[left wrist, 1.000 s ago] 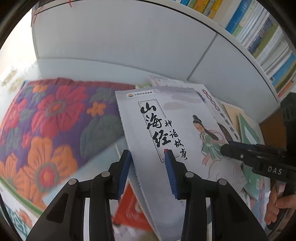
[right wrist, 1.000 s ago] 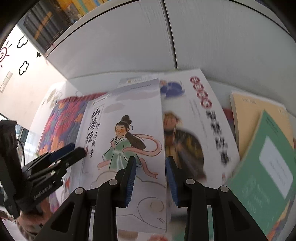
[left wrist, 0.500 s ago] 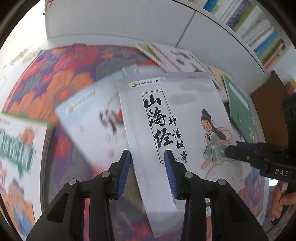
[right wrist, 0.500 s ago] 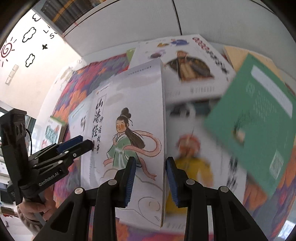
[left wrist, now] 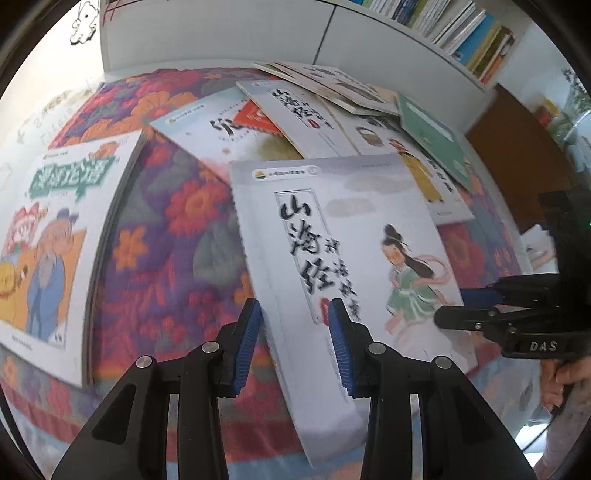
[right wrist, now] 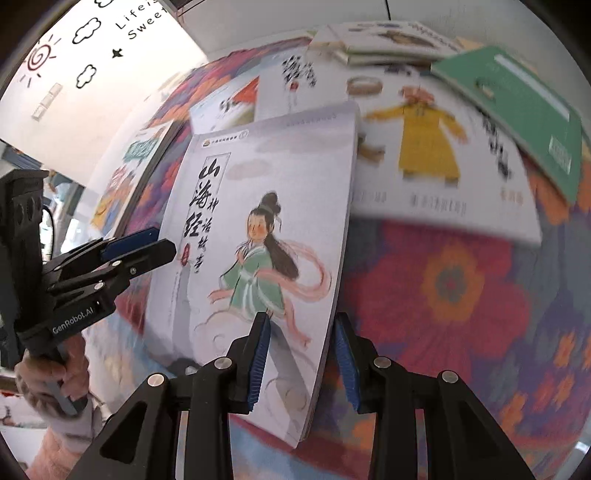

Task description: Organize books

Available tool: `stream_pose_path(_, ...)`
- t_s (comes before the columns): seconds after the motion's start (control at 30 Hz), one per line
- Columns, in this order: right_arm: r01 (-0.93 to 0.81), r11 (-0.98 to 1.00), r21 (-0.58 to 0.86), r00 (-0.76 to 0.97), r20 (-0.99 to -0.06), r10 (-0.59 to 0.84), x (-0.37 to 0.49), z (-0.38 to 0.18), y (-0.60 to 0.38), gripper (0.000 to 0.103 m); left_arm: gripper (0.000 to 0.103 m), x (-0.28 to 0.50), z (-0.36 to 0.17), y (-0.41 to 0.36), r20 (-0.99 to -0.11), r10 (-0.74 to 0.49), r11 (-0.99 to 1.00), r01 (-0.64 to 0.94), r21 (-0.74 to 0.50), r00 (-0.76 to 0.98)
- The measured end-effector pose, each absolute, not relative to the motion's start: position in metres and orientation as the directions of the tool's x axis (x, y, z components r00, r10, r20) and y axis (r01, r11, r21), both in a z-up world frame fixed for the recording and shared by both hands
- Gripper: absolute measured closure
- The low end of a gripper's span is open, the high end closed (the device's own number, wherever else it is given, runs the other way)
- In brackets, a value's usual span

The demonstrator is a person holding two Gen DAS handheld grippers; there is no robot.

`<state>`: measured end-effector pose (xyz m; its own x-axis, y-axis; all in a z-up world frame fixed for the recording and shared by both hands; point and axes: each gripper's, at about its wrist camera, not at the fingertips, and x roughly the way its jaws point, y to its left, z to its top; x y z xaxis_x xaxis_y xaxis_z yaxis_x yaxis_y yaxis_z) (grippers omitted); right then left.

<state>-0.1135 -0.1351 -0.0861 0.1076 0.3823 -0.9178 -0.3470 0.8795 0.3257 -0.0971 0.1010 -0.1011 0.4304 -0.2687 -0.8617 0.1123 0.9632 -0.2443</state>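
A grey-white book (left wrist: 332,240) with black brush lettering and a girl in a green robe hangs above the floral cloth (left wrist: 177,236), held by both grippers. My left gripper (left wrist: 294,317) is shut on the book's lower edge near its spine side. My right gripper (right wrist: 303,325) is shut on the same book (right wrist: 266,206) near its right edge. Each gripper shows in the other's view: the right gripper (left wrist: 461,310) at the right, the left gripper (right wrist: 162,247) at the left. Several more books (left wrist: 303,107) lie piled beyond it.
A book with an old man in blue (left wrist: 55,221) lies flat at the left. A green book (right wrist: 517,103) and one with a yellow-robed figure (right wrist: 428,147) top the pile. Behind stand a white cabinet (left wrist: 221,33) and shelved books (left wrist: 461,29).
Both grippers have carried the book together away from the white cabinet and the pile, out over the floral cloth. The book with the old man has come into view at the left.
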Motion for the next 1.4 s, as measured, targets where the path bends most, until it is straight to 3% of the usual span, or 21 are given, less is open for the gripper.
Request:
stream_pose_path(0.13,-0.328,0.863,0.384,0.099,-0.895,0.435,-0.12,-0.095,-0.145,0.068,0.068,-0.098,-0.11,0.099,-0.886,-0.172,0.985,0.094,-0.145,0.431)
stream_pose_path(0.27,-0.312,0.845,0.435,0.101,-0.869,0.485,-0.11,-0.097,-0.154,0.068,0.067,-0.092,-0.119,0.116,-0.855,-0.318,0.947,0.089,-0.31,0.41)
stream_pose_path(0.67,-0.343,0.798,0.496,0.15,-0.809,0.568,-0.093,-0.098,-0.159,0.07,0.068,-0.079,-0.126,0.123,-0.787,-0.41,0.907,0.112,-0.406,0.461)
stream_pose_path(0.87,-0.359,0.794,0.49,0.142,-0.813,0.565,-0.09,-0.096,-0.155,0.07,0.067,-0.08,-0.126,0.115,-0.782,-0.379,0.924,0.152,-0.352,0.495)
stream_pose_path(1.4,-0.363,0.782,0.507,0.213,-0.772,0.599,-0.097,-0.101,-0.161,0.07,0.068,-0.088,-0.128,0.119,-0.752,-0.388,0.917,0.143,-0.373,0.533)
